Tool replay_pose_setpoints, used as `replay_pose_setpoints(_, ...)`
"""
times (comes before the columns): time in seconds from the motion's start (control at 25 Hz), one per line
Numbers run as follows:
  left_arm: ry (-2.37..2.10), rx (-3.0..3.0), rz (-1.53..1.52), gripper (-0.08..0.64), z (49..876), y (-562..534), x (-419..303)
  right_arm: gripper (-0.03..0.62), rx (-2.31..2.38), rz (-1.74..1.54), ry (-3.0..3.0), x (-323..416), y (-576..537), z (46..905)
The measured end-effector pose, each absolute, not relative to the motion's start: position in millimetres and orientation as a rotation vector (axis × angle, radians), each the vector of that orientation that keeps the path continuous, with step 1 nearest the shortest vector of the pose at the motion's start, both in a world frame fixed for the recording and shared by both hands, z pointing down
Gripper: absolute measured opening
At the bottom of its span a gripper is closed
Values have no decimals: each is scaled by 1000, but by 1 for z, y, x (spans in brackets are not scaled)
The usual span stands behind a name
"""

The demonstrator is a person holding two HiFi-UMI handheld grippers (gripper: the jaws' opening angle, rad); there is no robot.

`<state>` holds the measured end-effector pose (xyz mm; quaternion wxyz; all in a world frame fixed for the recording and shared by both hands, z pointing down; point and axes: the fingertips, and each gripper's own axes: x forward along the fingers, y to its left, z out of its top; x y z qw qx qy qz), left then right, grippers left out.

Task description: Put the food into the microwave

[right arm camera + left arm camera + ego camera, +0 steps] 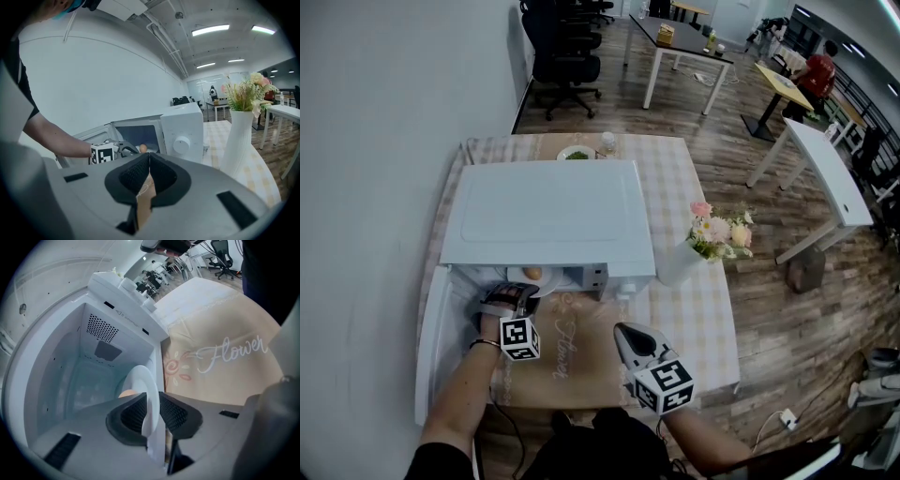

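1. Head view: the left gripper [517, 292] reaches into the open front of the microwave [548, 216] and grips the rim of a white plate [521, 275]. The plate sits just inside the opening. The microwave's top hides most of its inside, so only the plate's front edge and a bit of orange-brown food [533, 273] show. The right gripper [626, 336] hovers in front of the microwave over a tan mat [581, 361]. The script on the mat is too faint to read here.
2. Left gripper view: the pads lie against both faces of the plate [140, 380] rim, with no gap showing. The food [125, 393] peeks out behind that rim, mostly hidden, and its kind is unclear. Beside the microwave, the mat [243, 380] reads "Flower".
3. Right gripper view: the right gripper [147, 173] has its jaws clenched together, holding nothing. The food [142, 148] lies inside the microwave [183, 126]. No marking can be read around the knob [182, 143].
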<state>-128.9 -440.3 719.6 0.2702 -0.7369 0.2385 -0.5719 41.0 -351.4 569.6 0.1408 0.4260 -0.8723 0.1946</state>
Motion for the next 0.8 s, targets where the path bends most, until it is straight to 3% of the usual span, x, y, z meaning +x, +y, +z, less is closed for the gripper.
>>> replay_pose_setpoints(0.48, 622, -2032, -1624, 97, 734, -441, -136, 9, 1245, 548, -2506, 51, -346, 567)
replay_pose_setpoints(0.64, 627, -2052, -1610, 150, 728, -436, -134, 9, 1246, 547, -2510, 53, -346, 566)
replay_pose_setpoints(0.8, 698, -2084, -1560, 153, 715, -428, -133, 9, 1245, 549, -2520, 53, -345, 565)
